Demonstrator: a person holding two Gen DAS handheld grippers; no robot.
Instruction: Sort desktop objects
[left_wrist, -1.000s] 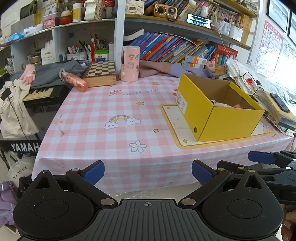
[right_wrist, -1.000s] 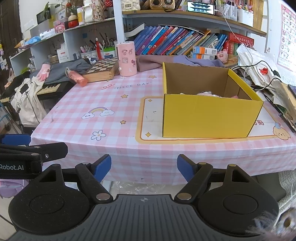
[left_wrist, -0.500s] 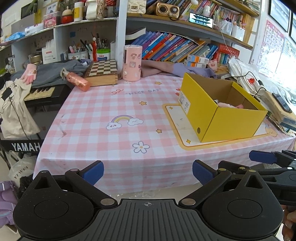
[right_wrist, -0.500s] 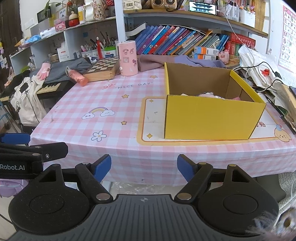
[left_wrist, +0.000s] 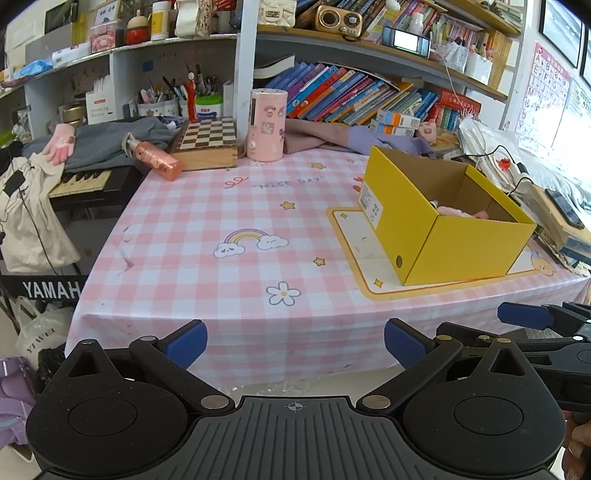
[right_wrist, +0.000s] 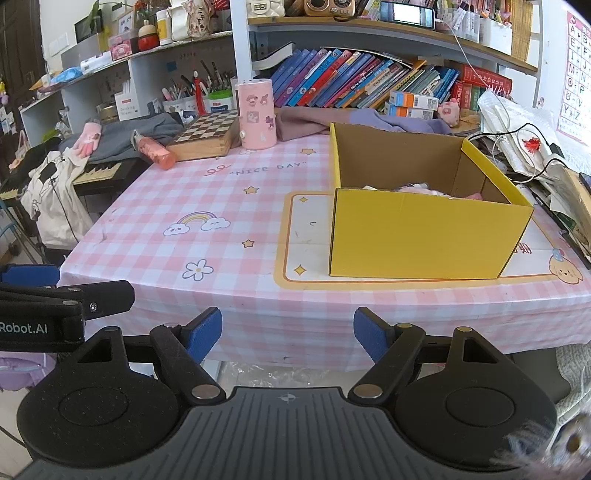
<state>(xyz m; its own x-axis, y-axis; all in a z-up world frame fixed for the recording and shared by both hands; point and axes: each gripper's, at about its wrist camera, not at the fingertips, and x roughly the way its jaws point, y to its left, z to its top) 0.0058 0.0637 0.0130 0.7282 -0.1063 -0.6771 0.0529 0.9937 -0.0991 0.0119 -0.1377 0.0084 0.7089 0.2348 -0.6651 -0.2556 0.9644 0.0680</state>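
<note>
An open yellow cardboard box (left_wrist: 469, 247) (right_wrist: 424, 236) stands on a cream mat at the right of the pink checked table (left_wrist: 229, 214) (right_wrist: 229, 206). Pink soft items (left_wrist: 458, 212) (right_wrist: 417, 189) lie inside it. My left gripper (left_wrist: 295, 343) is open and empty, held off the table's front edge. My right gripper (right_wrist: 288, 332) is open and empty, also off the front edge, in front of the box. Each gripper shows at the edge of the other's view.
At the table's back stand a pink cylinder (left_wrist: 266, 125) (right_wrist: 256, 114), a chessboard box (left_wrist: 208, 142) (right_wrist: 207, 133) and a lying pink bottle (left_wrist: 155, 157) (right_wrist: 155, 151). Shelves of books rise behind. A keyboard and bags are on the left, cables and papers on the right.
Both grippers have drawn back slightly from the table, so the box looks a little farther away. Both stay open and empty.
</note>
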